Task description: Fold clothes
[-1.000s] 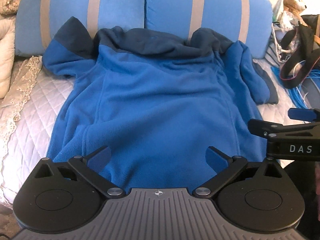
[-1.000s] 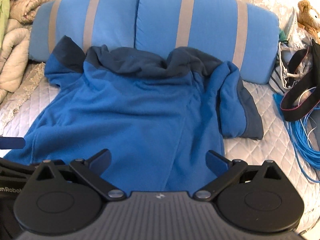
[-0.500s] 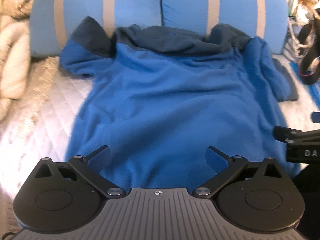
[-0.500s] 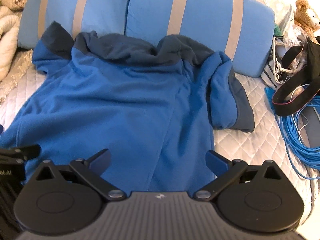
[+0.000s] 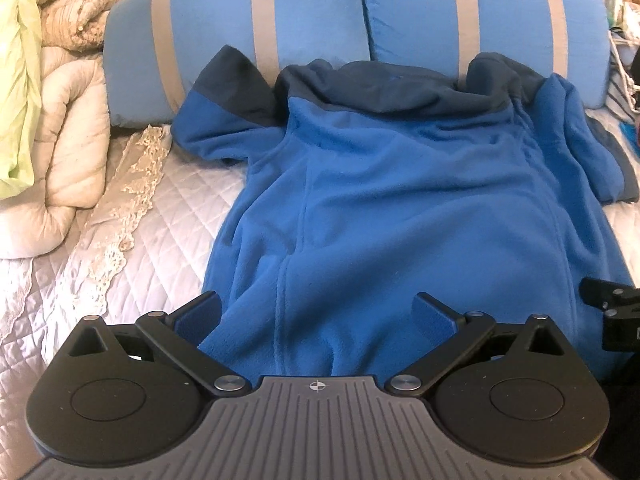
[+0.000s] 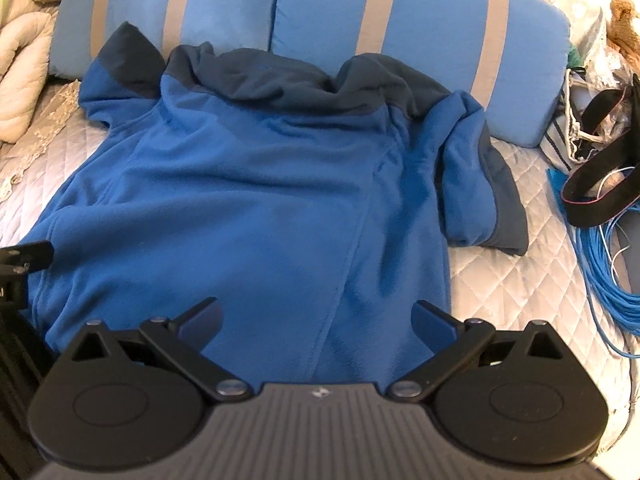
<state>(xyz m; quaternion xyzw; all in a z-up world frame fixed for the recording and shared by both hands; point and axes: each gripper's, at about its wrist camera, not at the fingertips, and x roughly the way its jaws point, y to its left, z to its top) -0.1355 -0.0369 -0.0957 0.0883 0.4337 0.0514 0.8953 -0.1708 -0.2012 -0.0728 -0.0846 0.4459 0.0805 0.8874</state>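
A blue fleece jacket (image 5: 400, 208) with a dark navy collar and cuffs lies spread on the quilted bed, collar up against the pillows. In the right wrist view the same jacket (image 6: 260, 208) shows its right sleeve (image 6: 476, 184) folded beside the body. My left gripper (image 5: 318, 314) is open above the hem's left part, nothing between its fingers. My right gripper (image 6: 316, 318) is open over the hem's right part, also holding nothing. Each gripper appears at the edge of the other's view: the right gripper (image 5: 612, 312) and the left gripper (image 6: 20, 264).
Two blue pillows (image 5: 280, 32) with tan stripes stand behind the jacket. Rolled beige and green quilts (image 5: 48, 100) lie at the left. At the right are a blue cable coil (image 6: 604, 264), a black strap (image 6: 600, 184) and a teddy bear (image 6: 624, 24). White quilted bedspread (image 5: 160, 232) shows beside the jacket.
The left gripper has shifted left, so more quilts and bedspread show. The right gripper has edged forward and slightly right. Both stay open; the jacket lies as before.
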